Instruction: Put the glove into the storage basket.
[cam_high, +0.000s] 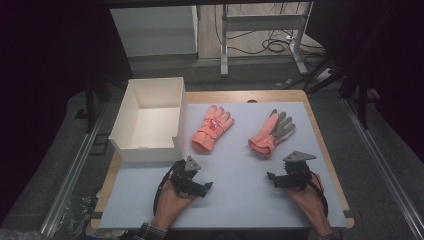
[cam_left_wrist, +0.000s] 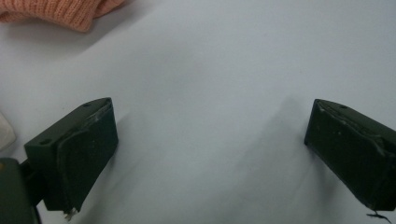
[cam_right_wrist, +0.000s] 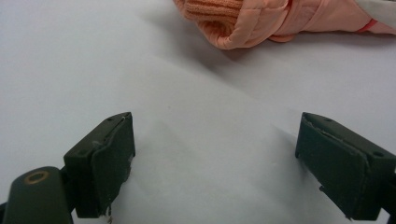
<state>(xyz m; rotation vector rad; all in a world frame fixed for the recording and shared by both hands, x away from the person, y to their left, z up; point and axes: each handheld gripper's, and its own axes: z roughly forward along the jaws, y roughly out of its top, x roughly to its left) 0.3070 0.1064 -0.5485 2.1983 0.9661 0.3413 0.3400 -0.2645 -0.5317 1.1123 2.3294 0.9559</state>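
Nearest, two hands on the pale bench (cam_high: 235, 200): left gripper (cam_high: 206, 186) and right gripper (cam_high: 270, 176), fingers wide, holding nothing. Beyond, two orange gloves, left glove (cam_high: 212, 128) beside a white box (cam_high: 127, 140), right glove (cam_high: 272, 132) apart. Behind, dim floor, cables (cam_high: 275, 45).

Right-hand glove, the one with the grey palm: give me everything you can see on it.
The right-hand glove lies flat on the pale table cover, palm side up: grey coating over palm and fingers, salmon-pink knit at the ribbed cuff. The fingers point away toward the far right, the cuff toward the person. It looks soft and slightly bunched at the cuff. Nothing touches it; the right gripper sits just short of the cuff, jaws open and empty.
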